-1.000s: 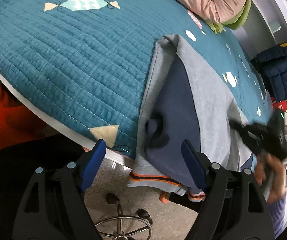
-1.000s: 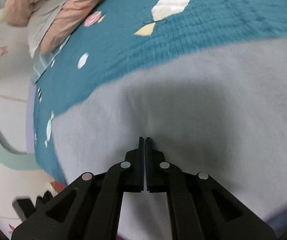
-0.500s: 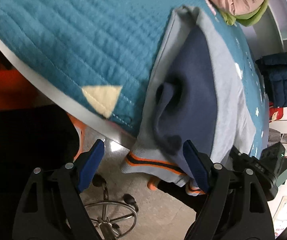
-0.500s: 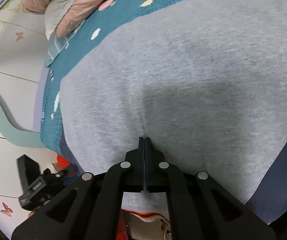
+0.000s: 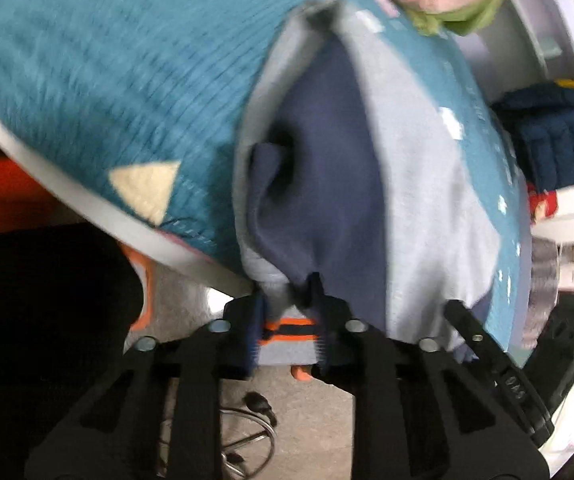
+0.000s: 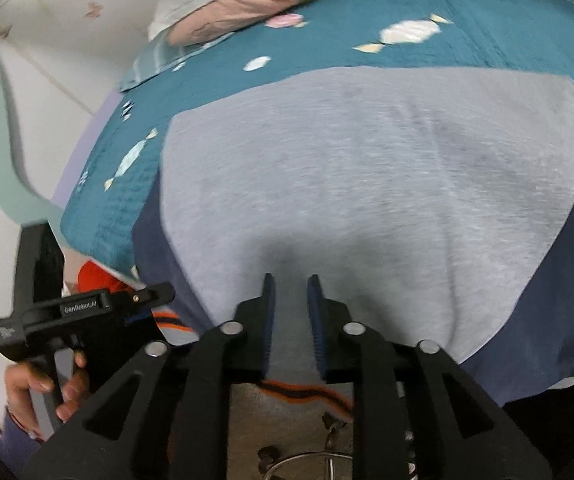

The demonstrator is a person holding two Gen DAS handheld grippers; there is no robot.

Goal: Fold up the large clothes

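A grey and navy sweatshirt (image 6: 367, 168) with an orange-striped hem lies on the teal quilted bed, its hem hanging over the near edge. In the left wrist view the sweatshirt (image 5: 327, 168) shows as a navy sleeve folded over grey. My left gripper (image 5: 287, 312) is shut on the striped hem at the bed edge; it also shows in the right wrist view (image 6: 87, 308). My right gripper (image 6: 290, 312) has its jaws slightly apart around the grey hem, holding the fabric between them.
The teal quilt (image 5: 107, 80) covers the bed. Pink and green bedding (image 6: 231, 4) lies at the far end. A navy puffer jacket (image 5: 555, 136) is beyond the bed. A chair base (image 5: 247, 440) stands on the floor below the edge.
My left gripper moved in and closed on the striped hem. My right gripper's jaws parted a little and slid down to the hem at the bed edge.
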